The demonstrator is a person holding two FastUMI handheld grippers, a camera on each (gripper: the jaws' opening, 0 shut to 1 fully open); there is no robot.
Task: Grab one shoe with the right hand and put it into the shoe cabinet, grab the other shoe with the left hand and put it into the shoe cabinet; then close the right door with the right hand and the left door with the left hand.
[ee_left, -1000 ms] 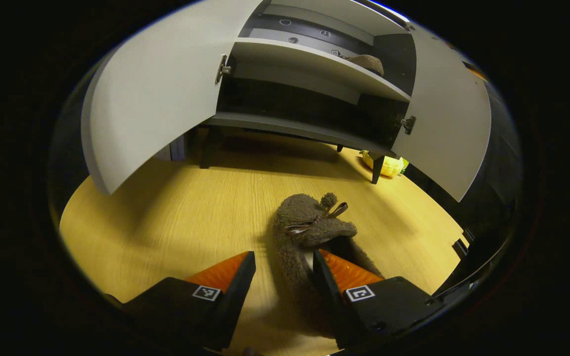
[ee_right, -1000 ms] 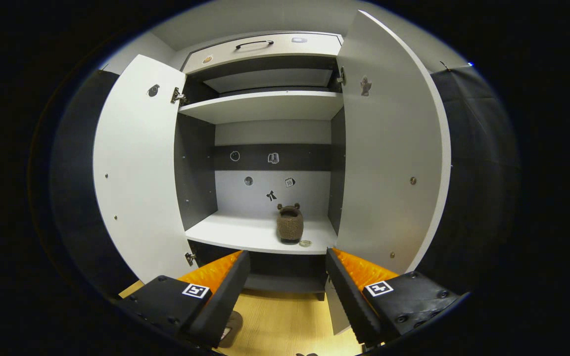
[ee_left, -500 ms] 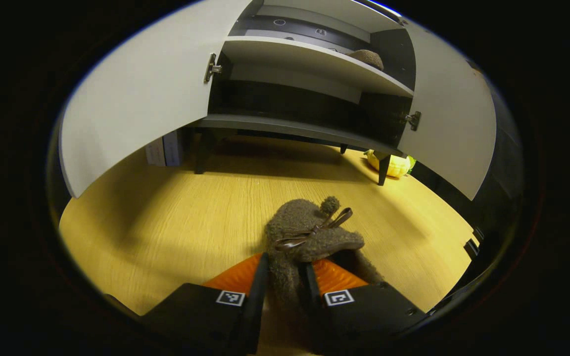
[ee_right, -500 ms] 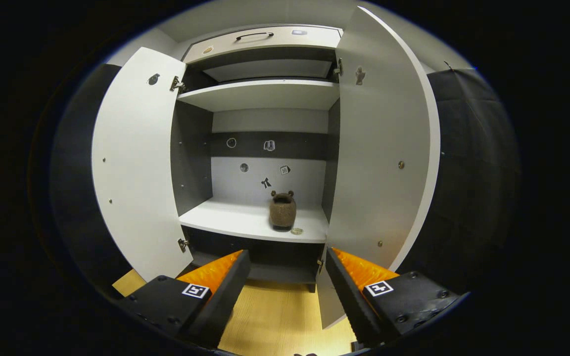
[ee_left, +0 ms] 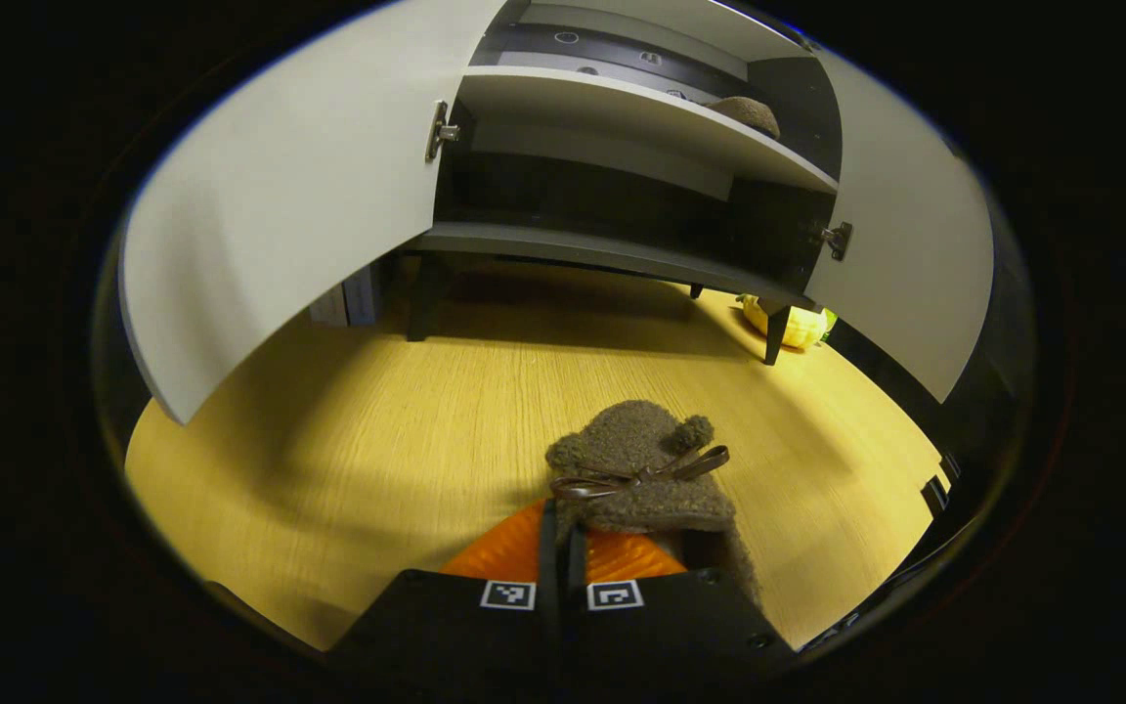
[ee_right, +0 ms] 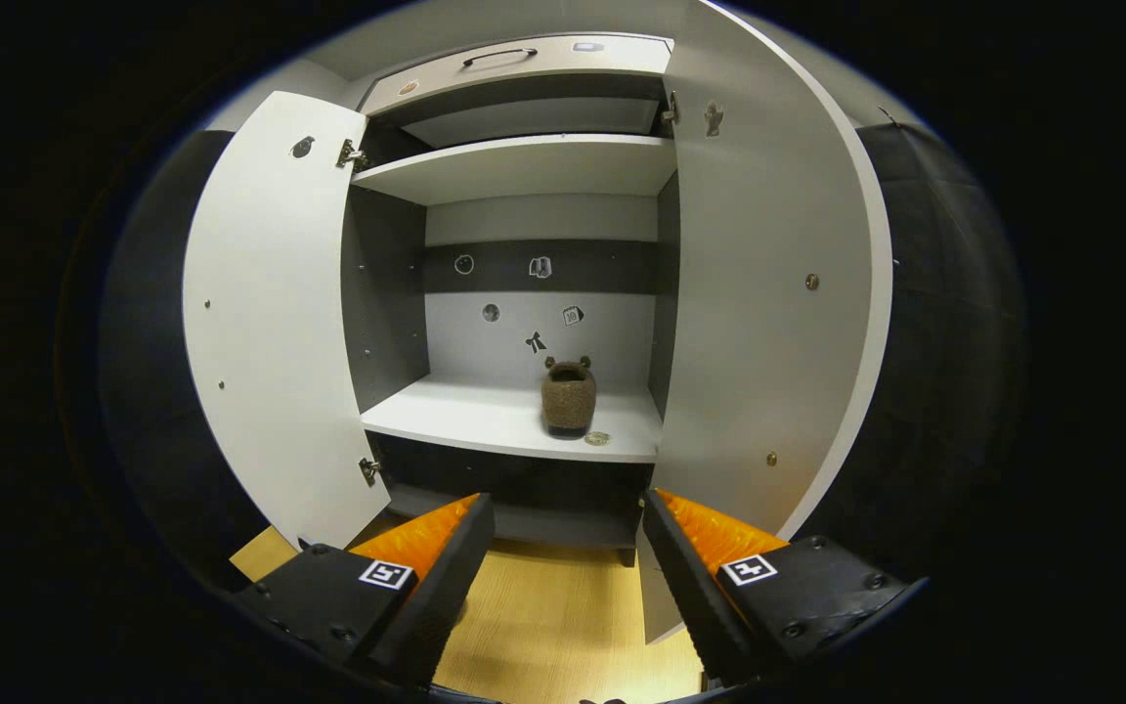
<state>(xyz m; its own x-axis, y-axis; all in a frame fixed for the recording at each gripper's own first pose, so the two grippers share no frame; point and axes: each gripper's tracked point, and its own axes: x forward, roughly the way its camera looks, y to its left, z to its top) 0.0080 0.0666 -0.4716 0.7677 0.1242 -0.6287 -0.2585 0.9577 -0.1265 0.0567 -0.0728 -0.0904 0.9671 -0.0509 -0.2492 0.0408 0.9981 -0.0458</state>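
A brown fuzzy slipper (ee_left: 636, 460) with a dark bow lies low over the wooden floor (ee_left: 377, 430), toe pointing toward the cabinet. My left gripper (ee_left: 561, 533) is shut on its side wall near the opening. Whether the slipper rests on the floor I cannot tell. The second slipper (ee_right: 568, 394) stands on the cabinet's middle shelf (ee_right: 485, 425), right of centre; this second slipper (ee_left: 747, 111) also peeks over the shelf edge in the left gripper view. My right gripper (ee_right: 568, 548) hangs open in front of the cabinet, holding nothing. Both doors, left (ee_right: 270, 313) and right (ee_right: 768, 284), stand wide open.
A yellow object (ee_left: 790, 328) lies on the floor by the cabinet's right leg (ee_left: 773, 342). Small boxes (ee_left: 346, 305) sit behind the left door. A small round disc (ee_right: 597, 439) lies on the shelf beside the slipper. A drawer (ee_right: 524, 68) tops the cabinet.
My left gripper closed from open onto the slipper's side wall, and the slipper turned with it. The right gripper drew back and tilted up slightly, staying open.
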